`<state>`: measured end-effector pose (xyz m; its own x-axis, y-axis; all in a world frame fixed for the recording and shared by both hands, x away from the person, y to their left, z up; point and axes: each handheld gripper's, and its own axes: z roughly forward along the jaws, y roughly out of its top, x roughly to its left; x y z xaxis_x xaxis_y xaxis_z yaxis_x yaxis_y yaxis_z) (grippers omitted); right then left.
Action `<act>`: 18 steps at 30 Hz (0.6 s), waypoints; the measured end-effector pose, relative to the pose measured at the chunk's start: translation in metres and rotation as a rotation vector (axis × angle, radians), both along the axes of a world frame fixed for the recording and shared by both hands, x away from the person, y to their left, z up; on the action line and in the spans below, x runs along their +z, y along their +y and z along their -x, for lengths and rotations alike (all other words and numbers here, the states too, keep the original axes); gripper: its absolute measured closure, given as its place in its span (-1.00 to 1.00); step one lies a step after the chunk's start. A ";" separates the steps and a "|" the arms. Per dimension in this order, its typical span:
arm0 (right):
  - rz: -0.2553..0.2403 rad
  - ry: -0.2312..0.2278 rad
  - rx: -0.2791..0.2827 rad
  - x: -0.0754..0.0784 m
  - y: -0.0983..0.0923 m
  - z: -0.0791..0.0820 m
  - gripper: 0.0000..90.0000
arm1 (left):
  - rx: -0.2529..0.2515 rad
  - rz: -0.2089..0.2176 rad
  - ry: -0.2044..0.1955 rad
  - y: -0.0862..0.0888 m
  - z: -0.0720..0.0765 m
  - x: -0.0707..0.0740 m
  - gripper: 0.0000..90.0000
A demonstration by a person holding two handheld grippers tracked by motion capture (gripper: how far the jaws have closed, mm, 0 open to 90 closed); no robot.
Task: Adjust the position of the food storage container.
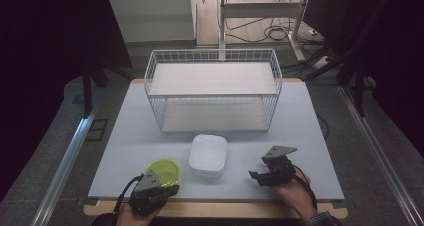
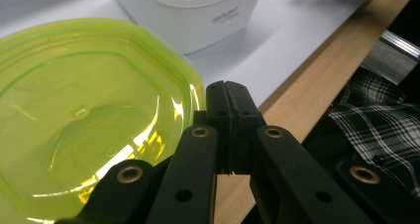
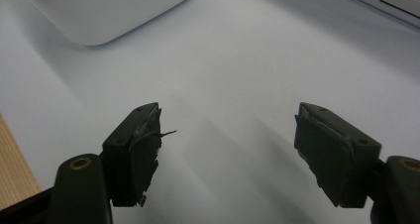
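Resting at the bottom left of the high view, left gripper (image 1: 172, 189), jaws pressed together on nothing, tips just beside the rim of the yellow-green container (image 2: 84, 110) at lower centre-left. Sitting at lower centre, just right of that, white square container (image 1: 208, 156). Held at lower right over the pale table top (image 1: 125, 151), right gripper (image 3: 228, 149), jaws spread wide apart, empty. Standing at upper centre, white wire basket (image 1: 213, 91), well apart from both.
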<state>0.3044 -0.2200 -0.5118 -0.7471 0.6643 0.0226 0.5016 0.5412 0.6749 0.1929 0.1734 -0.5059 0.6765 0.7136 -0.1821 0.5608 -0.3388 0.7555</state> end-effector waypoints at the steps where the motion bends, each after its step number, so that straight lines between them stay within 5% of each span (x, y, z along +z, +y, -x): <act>1: 0.000 0.000 0.000 0.000 0.000 0.000 -0.41 | 0.000 0.000 0.000 0.000 0.000 0.000 1.00; 18: -0.005 0.004 0.008 -0.001 0.001 0.000 -0.41 | 0.110 0.007 0.013 0.035 -0.023 -0.001 1.00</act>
